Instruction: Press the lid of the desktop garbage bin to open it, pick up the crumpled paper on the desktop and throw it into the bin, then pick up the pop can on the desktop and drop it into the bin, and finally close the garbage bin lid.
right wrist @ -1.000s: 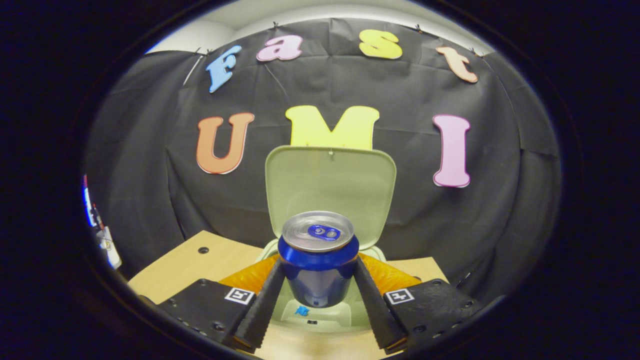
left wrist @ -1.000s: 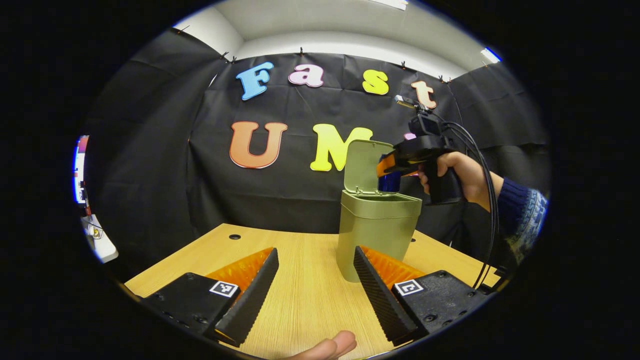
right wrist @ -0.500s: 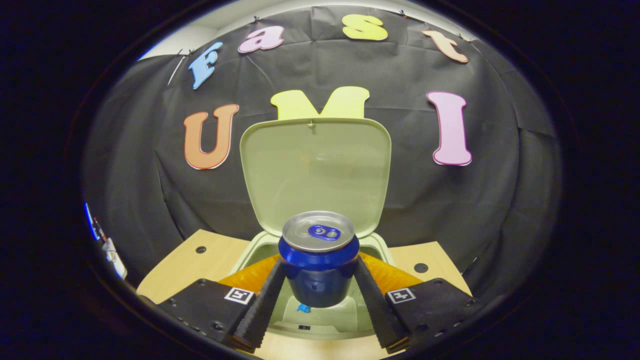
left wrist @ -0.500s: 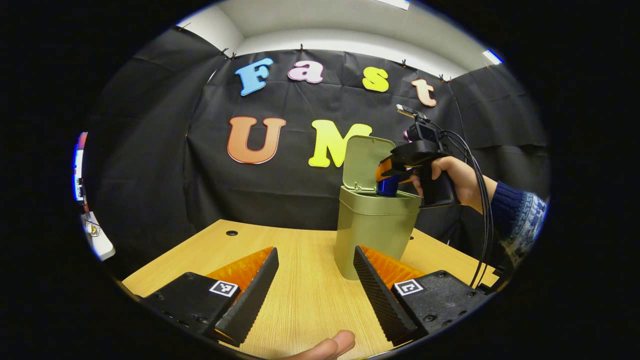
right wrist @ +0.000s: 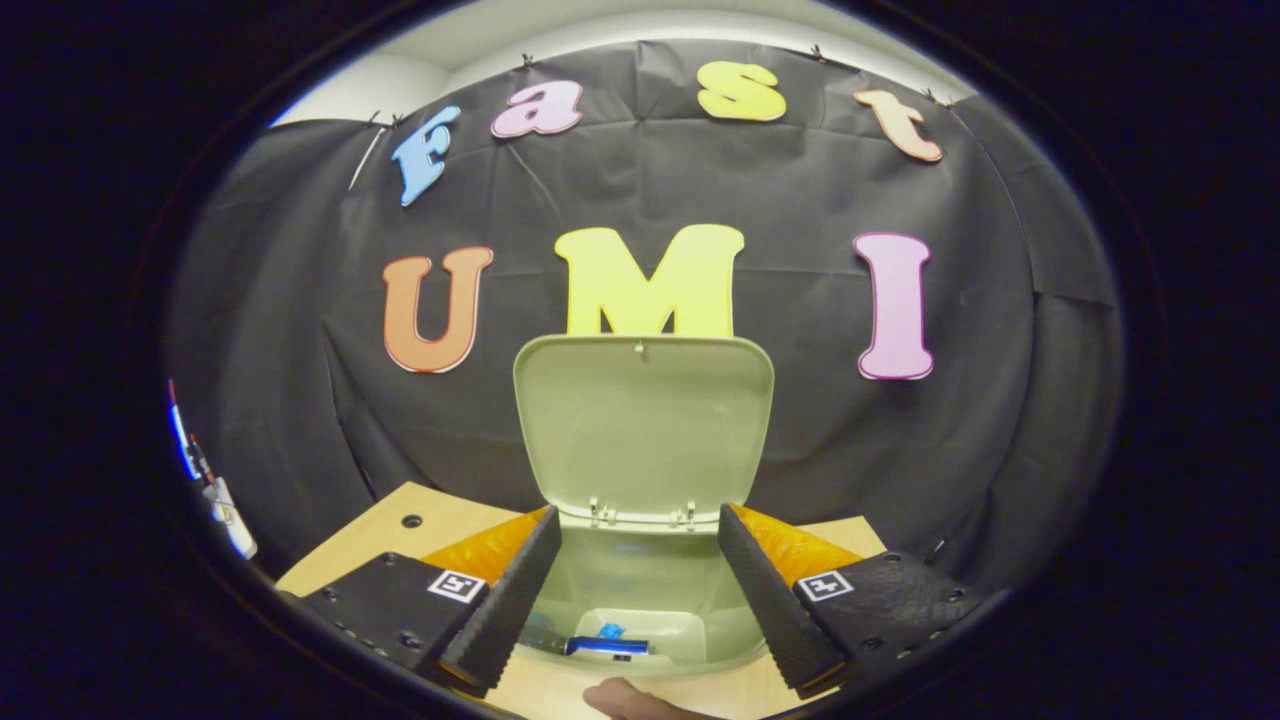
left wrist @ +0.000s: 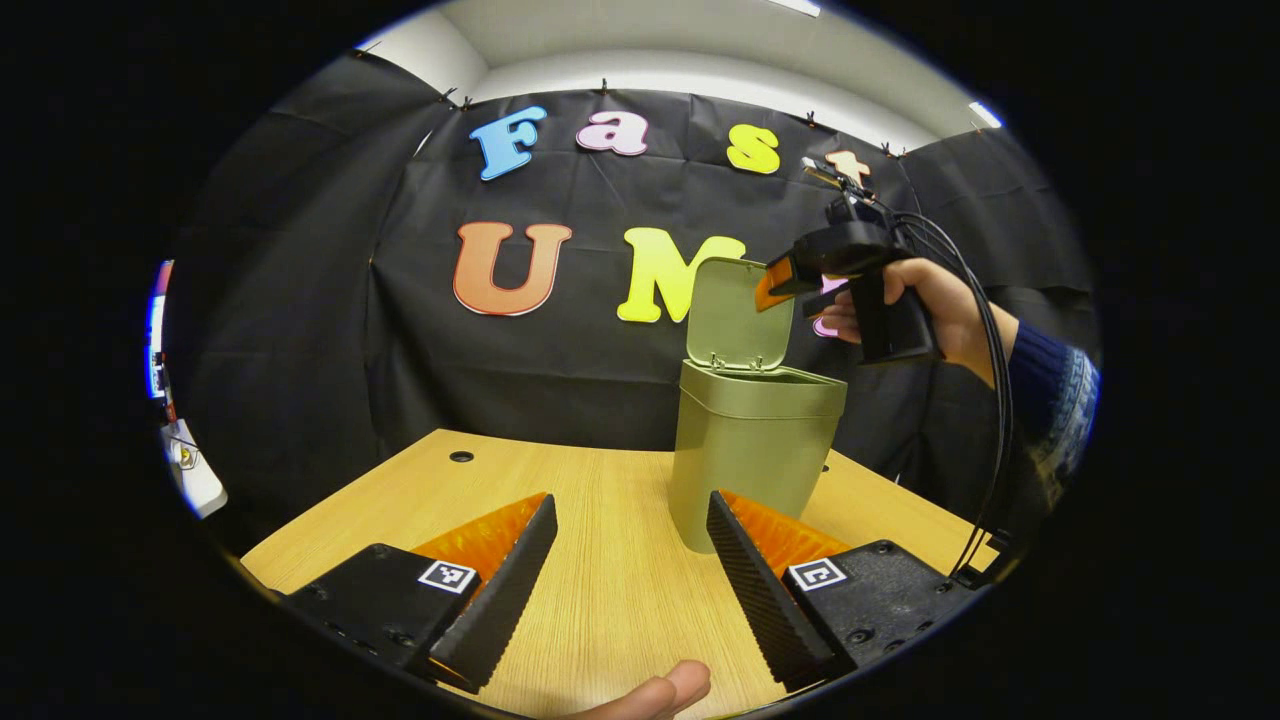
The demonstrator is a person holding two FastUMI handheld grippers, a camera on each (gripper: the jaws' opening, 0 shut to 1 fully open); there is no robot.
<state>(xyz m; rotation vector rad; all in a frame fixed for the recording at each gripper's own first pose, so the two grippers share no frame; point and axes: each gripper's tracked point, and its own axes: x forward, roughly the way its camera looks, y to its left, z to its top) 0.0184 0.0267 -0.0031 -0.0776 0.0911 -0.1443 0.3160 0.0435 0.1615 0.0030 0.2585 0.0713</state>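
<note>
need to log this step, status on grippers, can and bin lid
Right gripper open, above the bin. Left gripper open, empty, over the table. Blue can down inside the bin. Lid upright, open; nothing blocking it.

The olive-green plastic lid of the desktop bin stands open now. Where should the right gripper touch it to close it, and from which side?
Judging by the pose, push the olive-green plastic lid near its free top edge, farthest from the hinges at the bin's rim. Come from behind and above with the open right gripper, tipping the lid forward over the opening.
</note>
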